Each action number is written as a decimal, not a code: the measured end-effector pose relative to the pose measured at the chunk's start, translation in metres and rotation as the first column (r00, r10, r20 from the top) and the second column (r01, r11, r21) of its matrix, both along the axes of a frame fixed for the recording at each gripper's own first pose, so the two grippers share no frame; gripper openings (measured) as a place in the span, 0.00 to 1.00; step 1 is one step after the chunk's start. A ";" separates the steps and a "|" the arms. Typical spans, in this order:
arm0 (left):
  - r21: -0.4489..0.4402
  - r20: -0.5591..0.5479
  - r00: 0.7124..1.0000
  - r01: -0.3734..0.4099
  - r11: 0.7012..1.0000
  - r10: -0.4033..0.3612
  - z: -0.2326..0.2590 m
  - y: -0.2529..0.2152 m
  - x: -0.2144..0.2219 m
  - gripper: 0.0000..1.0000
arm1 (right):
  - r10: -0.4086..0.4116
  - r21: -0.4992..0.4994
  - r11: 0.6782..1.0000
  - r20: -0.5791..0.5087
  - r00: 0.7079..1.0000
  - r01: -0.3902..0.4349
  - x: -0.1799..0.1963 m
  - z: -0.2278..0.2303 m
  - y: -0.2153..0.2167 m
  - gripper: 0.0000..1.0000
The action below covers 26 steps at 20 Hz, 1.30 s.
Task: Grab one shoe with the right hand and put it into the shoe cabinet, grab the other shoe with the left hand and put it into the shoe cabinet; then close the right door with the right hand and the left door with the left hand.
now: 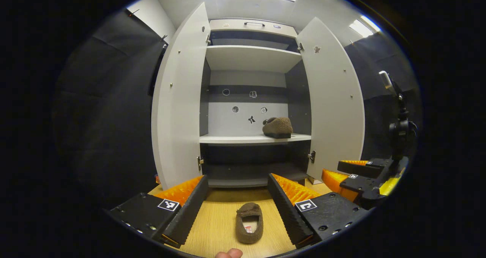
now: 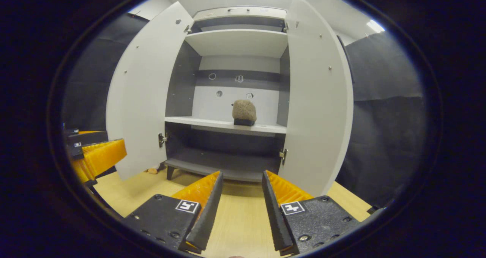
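A brown fuzzy shoe (image 1: 249, 222) lies on the wooden floor (image 1: 212, 235), toe toward the cabinet, between the spread fingers of my left gripper (image 1: 238, 186), which is open and not touching it. The other brown shoe (image 1: 278, 127) (image 2: 244, 112) rests on the right part of the middle shelf (image 1: 243, 138) of the white shoe cabinet. Both cabinet doors, left (image 1: 178, 98) and right (image 1: 334, 98), stand wide open. My right gripper (image 2: 242, 182) is open with nothing in it, facing the cabinet; it also appears at the right of the left gripper view (image 1: 355, 174).
Black cloth walls flank the cabinet on both sides. A camera mount on a stand (image 1: 396, 125) rises at the right. A fingertip (image 1: 229, 253) shows at the bottom edge. The lower cabinet shelf (image 2: 224, 165) holds nothing. A small object (image 2: 152, 170) lies by the cabinet's left foot.
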State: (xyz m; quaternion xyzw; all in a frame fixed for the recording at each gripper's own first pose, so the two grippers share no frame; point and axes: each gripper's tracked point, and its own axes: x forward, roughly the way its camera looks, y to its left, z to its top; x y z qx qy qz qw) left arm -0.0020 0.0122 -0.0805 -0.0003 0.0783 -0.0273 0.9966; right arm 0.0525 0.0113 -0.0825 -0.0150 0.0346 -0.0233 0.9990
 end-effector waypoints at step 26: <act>-0.102 -0.691 0.722 -0.046 0.994 -0.037 -0.256 0.015 0.030 0.96 | -0.036 -0.032 0.999 -0.113 0.993 0.033 -0.019 -0.034 -0.038 0.84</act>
